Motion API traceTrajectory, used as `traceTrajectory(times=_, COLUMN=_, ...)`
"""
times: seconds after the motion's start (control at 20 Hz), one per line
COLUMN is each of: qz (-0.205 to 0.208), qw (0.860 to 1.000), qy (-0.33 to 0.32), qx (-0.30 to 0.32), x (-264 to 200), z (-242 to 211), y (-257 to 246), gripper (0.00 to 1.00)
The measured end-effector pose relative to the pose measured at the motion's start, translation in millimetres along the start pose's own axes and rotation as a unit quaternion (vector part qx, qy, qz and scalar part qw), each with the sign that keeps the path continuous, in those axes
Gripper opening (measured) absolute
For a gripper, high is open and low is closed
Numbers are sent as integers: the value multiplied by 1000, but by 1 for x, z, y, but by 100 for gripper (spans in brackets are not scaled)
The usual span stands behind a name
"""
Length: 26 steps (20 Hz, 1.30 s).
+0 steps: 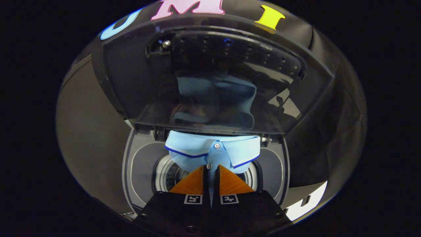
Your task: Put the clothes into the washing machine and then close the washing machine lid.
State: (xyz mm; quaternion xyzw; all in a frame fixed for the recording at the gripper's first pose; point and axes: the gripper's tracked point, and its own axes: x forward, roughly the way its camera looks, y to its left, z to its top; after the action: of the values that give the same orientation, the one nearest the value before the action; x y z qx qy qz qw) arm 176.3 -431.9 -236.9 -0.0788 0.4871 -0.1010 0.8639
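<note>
**Shirt pinched in gripper over open washer drum**

Gripper: 2 fingers nearly together, just a thin slit between tips. Light-blue polo shirt with white-and-dark-blue collar trim and white buttons is caught in that slit at the button placket; both fingers press on the fabric, so the tool is closed on the shirt. A strip of blue cloth shows down the gap between the fingers, running back toward the gripper body.

Shirt sits right at and just ahead of the fingertips, collar spread to both sides of them, 2 buttons visible, 1 just above the tips and 1 higher at the collar. Collar is bunched, front facing the camera.

Below and beyond the shirt: round metal perforated drum of the grey top-loading washing machine, visible on either side of the fingers. Shirt hangs over the drum opening; cannot tell whether its lower part touches the drum, fingers hide it.

Beyond the shirt, further ahead of the tips: dark tinted transparent washing machine lid, raised open, standing up behind the opening. Hinge edge sits just behind the collar. Lid glass carries a dim reflection of the blue shirt. Row of small holes along the far part of the lid.
</note>
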Motion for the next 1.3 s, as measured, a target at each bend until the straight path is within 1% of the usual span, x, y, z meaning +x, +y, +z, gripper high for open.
traceTrajectory(times=0.2, qz=5, qw=1000, qy=21, qx=1, x=26, z=-21, y=1, gripper=5)
traceTrajectory(times=0.45, qz=24, qw=998, qy=58, qx=7, x=58, z=-60, y=8, gripper=5)
traceTrajectory(times=0.7, qz=34, qw=995, qy=90, qx=-2, x=80, z=-87, y=17, gripper=5)
traceTrajectory(times=0.8, qz=35, qw=995, qy=98, qx=-1, x=84, z=-92, y=18, gripper=5)
traceTrajectory(times=1.0, qz=39, qw=994, qy=100, qx=20, x=90, z=-92, y=18, gripper=5)
traceTrajectory(times=1.1, qz=37, qw=993, qy=106, qx=20, x=93, z=-94, y=16, gripper=5)
traceTrajectory(times=1.15, qz=29, qw=993, qy=112, qx=16, x=95, z=-97, y=13, gripper=7)
traceTrajectory(times=1.2, qz=25, qw=993, qy=117, qx=13, x=94, z=-100, y=11, gripper=14)
traceTrajectory(times=1.3, qz=40, qw=992, qy=118, qx=29, x=96, z=-98, y=16, gripper=56)
